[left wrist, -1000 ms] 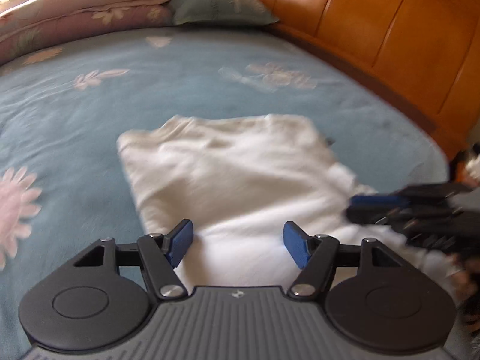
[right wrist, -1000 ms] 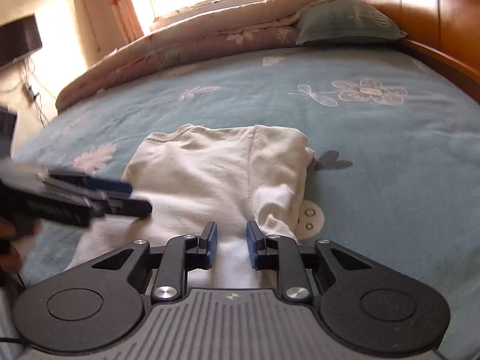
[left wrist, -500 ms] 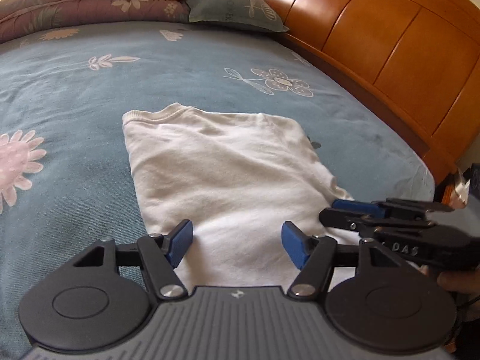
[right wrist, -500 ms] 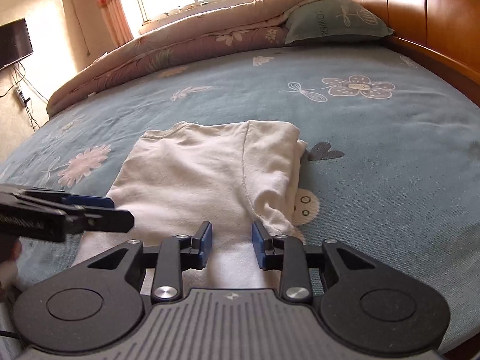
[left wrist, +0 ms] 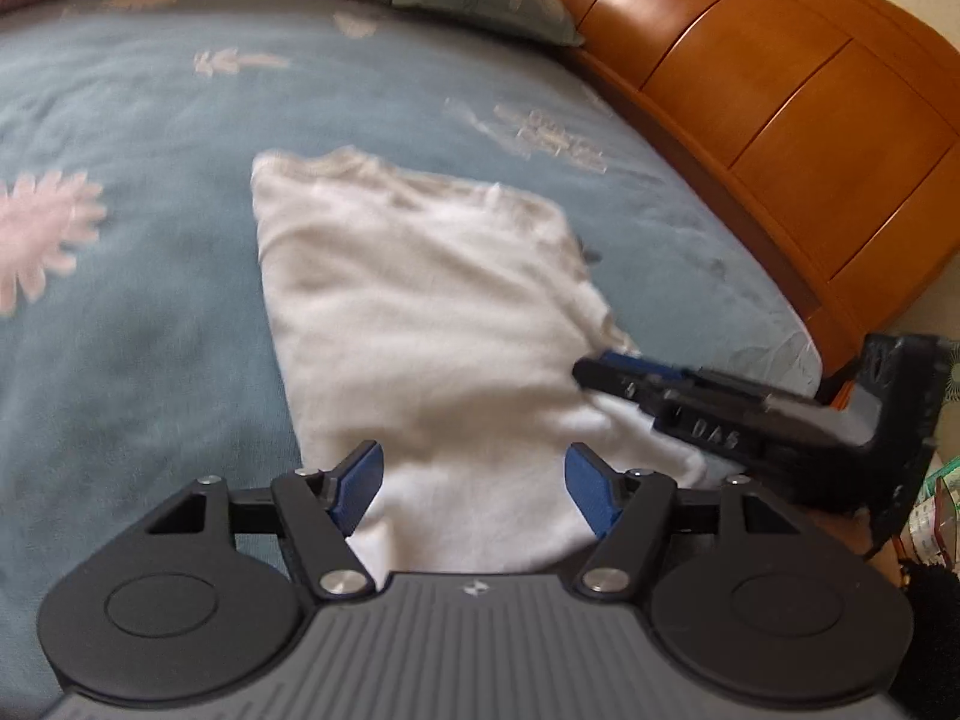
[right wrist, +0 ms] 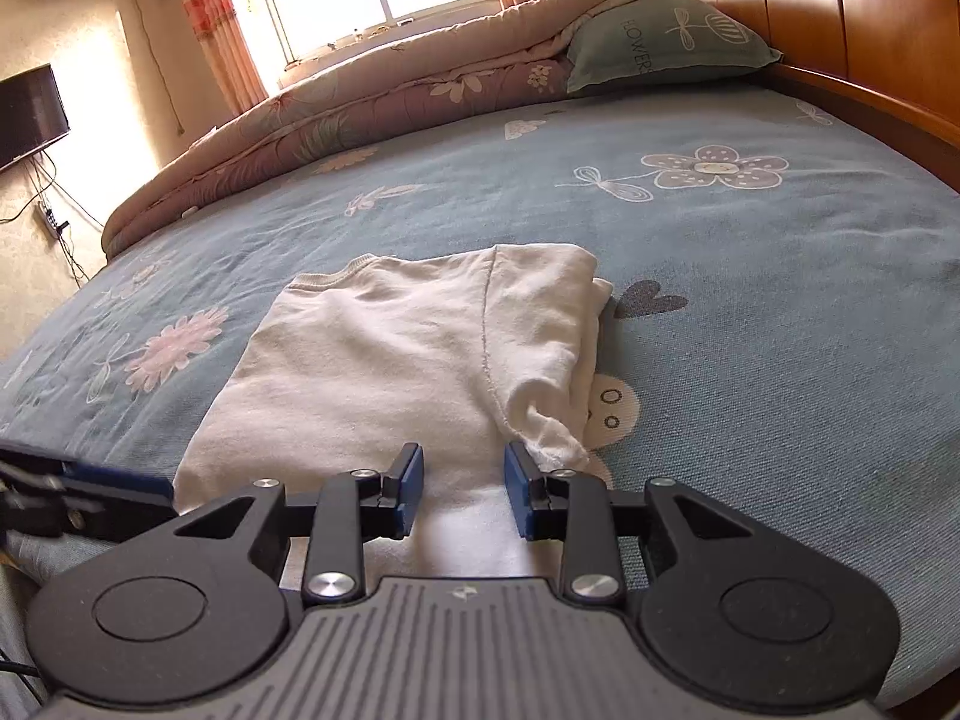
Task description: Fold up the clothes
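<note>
Shirt (right wrist: 384,354): white, soft cotton, folded rectangle

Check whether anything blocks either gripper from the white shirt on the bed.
Nothing visible does. The white shirt lies bare on the blue bedspread, with the open left gripper and open right gripper both at its near edge.

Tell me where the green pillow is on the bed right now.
In the right wrist view the green pillow lies at the far upper right, against the wooden headboard, beside the rolled quilt.
</note>
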Motion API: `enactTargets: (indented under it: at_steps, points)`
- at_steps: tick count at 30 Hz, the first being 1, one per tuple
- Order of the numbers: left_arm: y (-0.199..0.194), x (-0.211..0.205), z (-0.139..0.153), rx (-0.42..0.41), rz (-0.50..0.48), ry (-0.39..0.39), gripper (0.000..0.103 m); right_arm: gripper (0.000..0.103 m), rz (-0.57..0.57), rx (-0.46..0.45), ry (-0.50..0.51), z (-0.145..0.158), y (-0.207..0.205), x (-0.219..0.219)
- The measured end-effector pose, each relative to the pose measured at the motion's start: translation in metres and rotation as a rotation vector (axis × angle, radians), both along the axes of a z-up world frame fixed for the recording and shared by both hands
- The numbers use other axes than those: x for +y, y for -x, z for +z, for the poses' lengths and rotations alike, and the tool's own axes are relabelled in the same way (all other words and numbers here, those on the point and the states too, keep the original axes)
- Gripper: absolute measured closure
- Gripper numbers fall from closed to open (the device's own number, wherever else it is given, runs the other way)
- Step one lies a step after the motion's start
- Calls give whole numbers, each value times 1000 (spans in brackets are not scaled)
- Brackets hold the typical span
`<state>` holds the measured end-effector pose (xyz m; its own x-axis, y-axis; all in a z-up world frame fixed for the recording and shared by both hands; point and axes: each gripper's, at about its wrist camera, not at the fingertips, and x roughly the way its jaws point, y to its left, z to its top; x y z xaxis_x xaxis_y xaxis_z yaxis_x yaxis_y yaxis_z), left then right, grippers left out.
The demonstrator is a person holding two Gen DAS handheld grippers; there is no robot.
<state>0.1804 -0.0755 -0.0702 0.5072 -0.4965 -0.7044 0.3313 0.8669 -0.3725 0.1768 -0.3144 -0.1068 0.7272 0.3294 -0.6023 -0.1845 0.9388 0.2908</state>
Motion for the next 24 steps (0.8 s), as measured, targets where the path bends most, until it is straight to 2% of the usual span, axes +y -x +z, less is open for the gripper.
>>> enactTargets:
  at_steps: [4,7,9,10,14,18,22,24]
  points:
    - [-22,-6,6,-44,4,-35,35,65,-6,-3,-19,0,1,-1]
    - [-37,-11,-7,-15,31,-79,35,58,-13,-47,-23,14,4,-1]
    - [-40,-11,-18,-8,48,-72,35,49,-10,-68,-1,21,0,2]
    - [-41,-10,-23,-6,56,-67,34,49,-9,-74,11,23,-2,4]
    - [-43,-6,-22,12,60,-46,33,47,-28,7,65,7,-17,7]
    - [-46,-7,-11,8,58,-52,33,41,-36,3,57,2,-15,3]
    - [-55,-8,0,-62,60,-41,33,38,-57,24,37,-3,-17,-3]
    - [-65,-10,-8,-30,63,-48,33,38,-61,27,23,-5,-17,-5]
